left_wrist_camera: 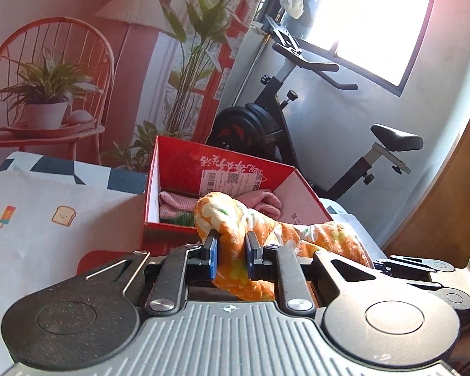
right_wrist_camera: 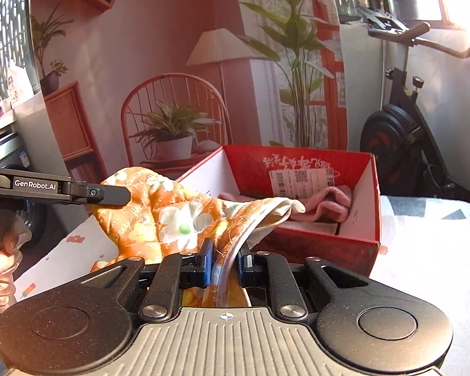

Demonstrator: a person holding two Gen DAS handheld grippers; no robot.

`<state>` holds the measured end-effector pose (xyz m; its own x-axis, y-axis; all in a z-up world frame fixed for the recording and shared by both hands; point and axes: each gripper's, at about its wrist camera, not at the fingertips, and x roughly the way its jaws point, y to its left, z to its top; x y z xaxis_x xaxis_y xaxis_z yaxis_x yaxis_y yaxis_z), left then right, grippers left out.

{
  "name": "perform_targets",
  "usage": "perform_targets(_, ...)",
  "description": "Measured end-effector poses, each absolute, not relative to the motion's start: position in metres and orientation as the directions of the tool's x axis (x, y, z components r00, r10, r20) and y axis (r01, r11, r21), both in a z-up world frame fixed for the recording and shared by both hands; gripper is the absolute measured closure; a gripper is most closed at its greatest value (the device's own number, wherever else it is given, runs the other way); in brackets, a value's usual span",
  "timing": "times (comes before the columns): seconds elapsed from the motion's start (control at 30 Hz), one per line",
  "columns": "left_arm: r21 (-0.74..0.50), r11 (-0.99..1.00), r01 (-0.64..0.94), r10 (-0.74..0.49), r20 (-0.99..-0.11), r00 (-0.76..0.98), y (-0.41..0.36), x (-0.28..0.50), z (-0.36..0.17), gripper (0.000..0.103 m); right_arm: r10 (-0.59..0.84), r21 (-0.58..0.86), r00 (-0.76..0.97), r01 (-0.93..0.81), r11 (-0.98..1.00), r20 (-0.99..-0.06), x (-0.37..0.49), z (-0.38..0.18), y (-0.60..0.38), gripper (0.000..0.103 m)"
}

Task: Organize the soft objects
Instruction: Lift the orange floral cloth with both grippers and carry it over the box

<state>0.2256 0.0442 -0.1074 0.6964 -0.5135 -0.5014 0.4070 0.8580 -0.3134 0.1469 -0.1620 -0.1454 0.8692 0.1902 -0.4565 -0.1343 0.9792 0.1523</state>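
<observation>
One orange floral cloth (right_wrist_camera: 172, 216), stretched sideways.

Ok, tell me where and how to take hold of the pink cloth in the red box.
Grip the pink cloth at its bunched fold near the box's right wall, where it humps highest. Come from above, since the red box walls block a sideways approach. Both claws are busy: the left claw and right claw are shut on the orange flowered cloth, so free one first.
</observation>
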Motion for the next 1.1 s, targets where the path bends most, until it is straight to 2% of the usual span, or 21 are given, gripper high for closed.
perform_targets(0.53, -0.334, 0.848, 0.412, -0.530, -0.487, 0.694, 0.018, 0.268, -0.099, 0.085, 0.091, 0.000, 0.906, -0.100, 0.995, -0.414, 0.191, -0.096, -0.190, 0.090)
perform_targets(0.9, -0.374, 0.846, 0.379, -0.529, -0.503, 0.683, 0.011, 0.297, -0.108, 0.085, 0.052, -0.033, 0.903, -0.073, 0.997, -0.427, 0.229, -0.100, -0.201, 0.090)
perform_targets(1.1, -0.345, 0.860, 0.376, -0.507, -0.503, 0.700, 0.001, 0.309, -0.111, 0.085, 0.022, -0.059, 0.904, -0.052, 0.997, -0.427, 0.252, -0.110, -0.206, 0.090)
